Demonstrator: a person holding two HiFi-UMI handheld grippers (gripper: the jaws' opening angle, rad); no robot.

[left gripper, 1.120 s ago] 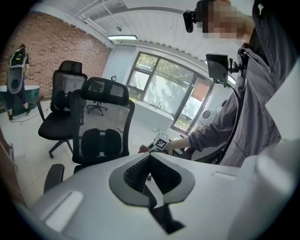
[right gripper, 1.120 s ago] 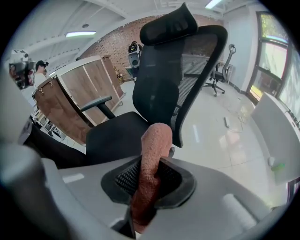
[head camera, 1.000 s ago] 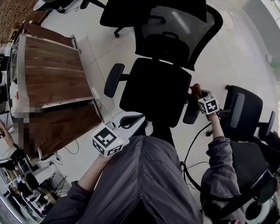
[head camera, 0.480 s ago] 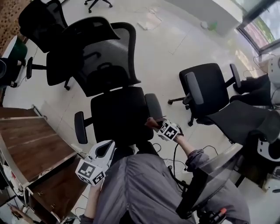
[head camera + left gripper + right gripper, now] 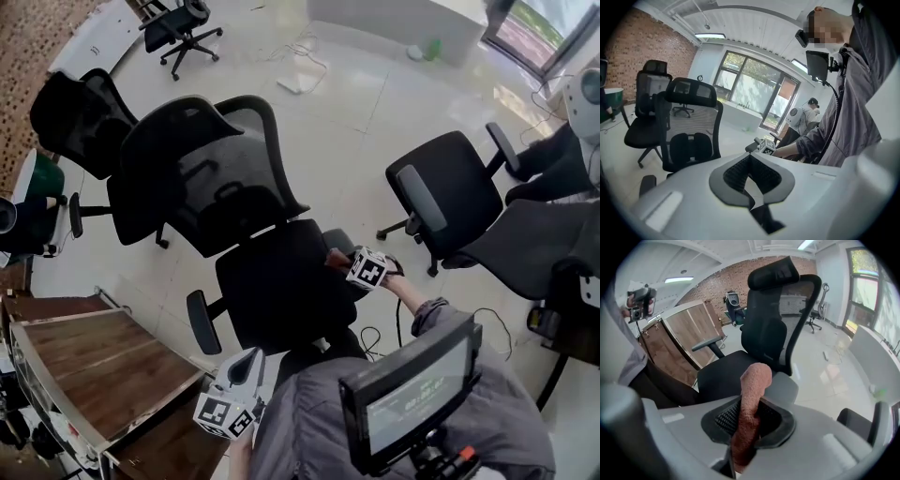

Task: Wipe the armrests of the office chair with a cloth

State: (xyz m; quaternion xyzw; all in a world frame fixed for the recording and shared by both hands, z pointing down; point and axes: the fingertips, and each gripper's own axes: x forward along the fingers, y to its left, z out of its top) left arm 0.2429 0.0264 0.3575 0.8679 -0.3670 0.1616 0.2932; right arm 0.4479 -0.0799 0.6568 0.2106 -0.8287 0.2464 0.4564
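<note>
- R gripper at chair's near armrest; jaws clamped on cloth.
- Cloth pokes past the tips, prob. so fabric, not plastic, meets the pad. Just beside armrest; contact can't tell.
- Cloth: terracotta terry, nubbly, rolled into a thick sausage.
- Armrest pad: smooth grey, rounded. Chair black, mesh back.
- L gripper low at chair's front, apart from far armrest; jaws together, empty, prob. parked while R works.
</note>
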